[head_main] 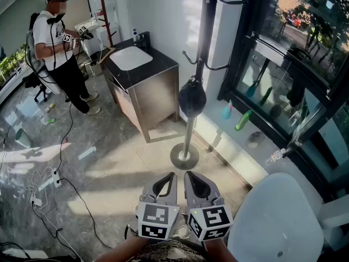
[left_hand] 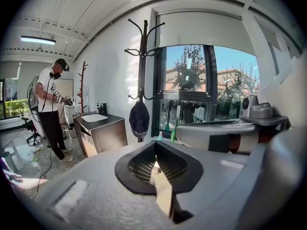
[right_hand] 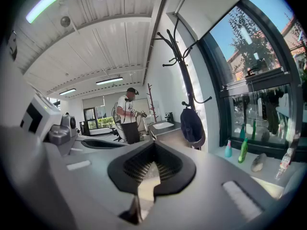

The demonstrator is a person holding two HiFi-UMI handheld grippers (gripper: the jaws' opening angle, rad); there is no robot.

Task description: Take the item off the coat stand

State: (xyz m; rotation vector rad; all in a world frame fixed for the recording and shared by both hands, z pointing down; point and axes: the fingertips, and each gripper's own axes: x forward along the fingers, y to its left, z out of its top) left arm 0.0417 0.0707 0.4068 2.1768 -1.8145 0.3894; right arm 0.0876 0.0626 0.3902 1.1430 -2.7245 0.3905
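The task has not yet begun: the dark cap (head_main: 192,99) hangs on a low hook of the coat stand (head_main: 206,31), well apart from the left tool (head_main: 169,178) and the right tool (head_main: 191,177), both clenched on nothing.
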